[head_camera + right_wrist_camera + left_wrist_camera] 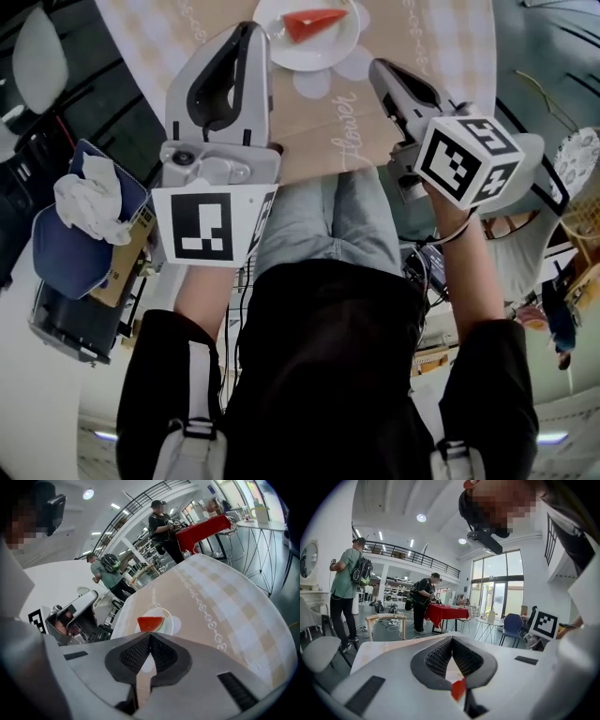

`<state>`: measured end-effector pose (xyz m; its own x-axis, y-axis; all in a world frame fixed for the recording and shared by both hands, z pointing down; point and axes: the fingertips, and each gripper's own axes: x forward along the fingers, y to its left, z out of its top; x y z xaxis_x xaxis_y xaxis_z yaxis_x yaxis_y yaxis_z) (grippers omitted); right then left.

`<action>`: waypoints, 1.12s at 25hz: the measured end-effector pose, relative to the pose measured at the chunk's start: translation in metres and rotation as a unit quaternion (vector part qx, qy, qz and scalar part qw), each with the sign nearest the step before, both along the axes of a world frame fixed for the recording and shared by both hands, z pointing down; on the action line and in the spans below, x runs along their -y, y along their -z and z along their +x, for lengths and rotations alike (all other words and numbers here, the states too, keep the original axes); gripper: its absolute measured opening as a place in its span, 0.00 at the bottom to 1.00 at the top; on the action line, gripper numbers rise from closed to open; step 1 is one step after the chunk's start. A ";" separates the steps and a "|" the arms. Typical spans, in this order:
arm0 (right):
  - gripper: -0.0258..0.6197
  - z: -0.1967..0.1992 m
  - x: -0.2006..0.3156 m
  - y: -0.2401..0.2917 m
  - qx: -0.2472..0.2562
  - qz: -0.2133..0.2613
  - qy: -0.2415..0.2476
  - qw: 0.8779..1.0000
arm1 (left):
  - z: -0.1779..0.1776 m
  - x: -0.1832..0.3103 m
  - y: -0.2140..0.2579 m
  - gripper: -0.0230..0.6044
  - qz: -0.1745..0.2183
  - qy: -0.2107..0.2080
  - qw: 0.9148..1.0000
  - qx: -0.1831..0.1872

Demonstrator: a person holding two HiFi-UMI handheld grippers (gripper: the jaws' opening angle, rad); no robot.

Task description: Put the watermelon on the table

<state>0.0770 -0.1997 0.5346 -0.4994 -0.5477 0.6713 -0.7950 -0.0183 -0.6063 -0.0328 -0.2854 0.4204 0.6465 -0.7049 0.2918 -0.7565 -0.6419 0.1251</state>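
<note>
A red watermelon wedge lies on a white plate on the beige checked tablecloth, at the top of the head view. My left gripper hangs just left of the plate, its jaws shut with nothing between them. My right gripper is to the right of the plate, also shut and empty. In the right gripper view the wedge sits on the plate just beyond the shut tips. In the left gripper view a red bit of the wedge shows through the gap below the tips.
A blue chair with a crumpled white cloth stands at my left. In the room behind are other people, a red-covered table, a blue chair and a white chair. The tablecloth stretches wide to the plate's right.
</note>
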 end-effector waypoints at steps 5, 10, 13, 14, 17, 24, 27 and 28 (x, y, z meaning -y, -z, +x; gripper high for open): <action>0.06 -0.009 0.004 0.031 -0.016 0.048 0.047 0.998 | 0.002 -0.012 0.024 0.05 0.006 0.004 1.000 0.001; 0.06 -0.010 0.010 0.069 -0.001 0.089 0.054 0.995 | 0.013 -0.027 0.049 0.05 0.018 -0.002 1.000 0.004; 0.06 -0.008 0.012 0.097 -0.009 0.115 0.065 0.991 | 0.019 -0.034 0.067 0.05 0.020 0.003 1.000 -0.001; 0.06 -0.007 0.012 0.106 -0.010 0.124 0.067 0.990 | 0.021 -0.036 0.075 0.05 0.024 0.004 1.000 -0.002; 0.06 -0.002 0.012 0.134 -0.005 0.146 0.066 0.987 | 0.027 -0.043 0.096 0.05 0.036 0.003 0.999 -0.004; 0.06 0.001 0.010 0.195 0.003 0.191 0.076 0.979 | 0.036 -0.056 0.146 0.05 0.058 0.012 0.998 -0.010; 0.06 -0.001 0.004 0.222 -0.001 0.215 0.085 0.973 | 0.036 -0.066 0.167 0.05 0.067 0.022 0.997 -0.015; 0.06 -0.002 0.001 0.230 -0.001 0.223 0.089 0.971 | 0.034 -0.071 0.172 0.05 0.070 0.025 0.997 -0.014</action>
<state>0.0747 -0.2009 0.3044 -0.6121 -0.6890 0.3880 -0.7622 0.3835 -0.5215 0.0013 -0.2148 0.2479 0.6164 -0.7690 0.1693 -0.7852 -0.6165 0.0586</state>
